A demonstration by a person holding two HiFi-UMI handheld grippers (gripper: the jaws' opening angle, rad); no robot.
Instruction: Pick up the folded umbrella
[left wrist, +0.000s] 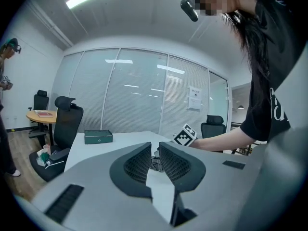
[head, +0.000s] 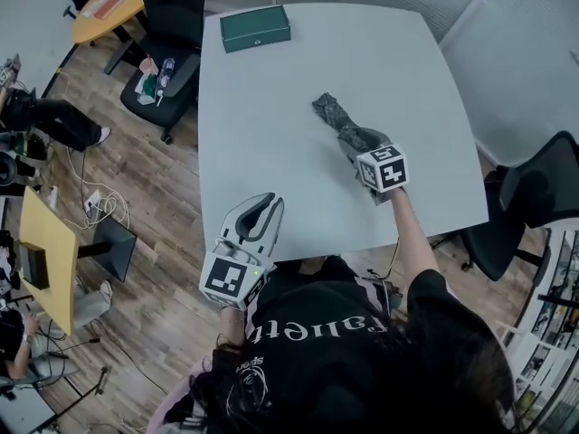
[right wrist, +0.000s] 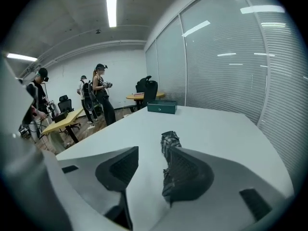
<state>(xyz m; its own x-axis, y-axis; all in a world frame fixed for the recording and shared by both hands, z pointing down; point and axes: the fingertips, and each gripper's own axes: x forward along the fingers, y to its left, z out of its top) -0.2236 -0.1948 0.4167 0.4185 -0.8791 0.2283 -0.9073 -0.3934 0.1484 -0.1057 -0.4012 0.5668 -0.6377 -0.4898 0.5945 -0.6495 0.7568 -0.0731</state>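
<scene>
The folded umbrella [head: 342, 125] lies right of centre on the table [head: 271, 107]. The right tongs [right wrist: 153, 150] hang open over its near end, with the umbrella partly behind the right-hand jaw. They should shift right to straddle it, lower, then squeeze. The left tongs [left wrist: 155, 146], at the near edge, are all but closed and empty.

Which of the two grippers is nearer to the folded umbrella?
The right gripper, its open jaws at the folded umbrella; the left gripper hangs apart at the table's near edge.
</scene>
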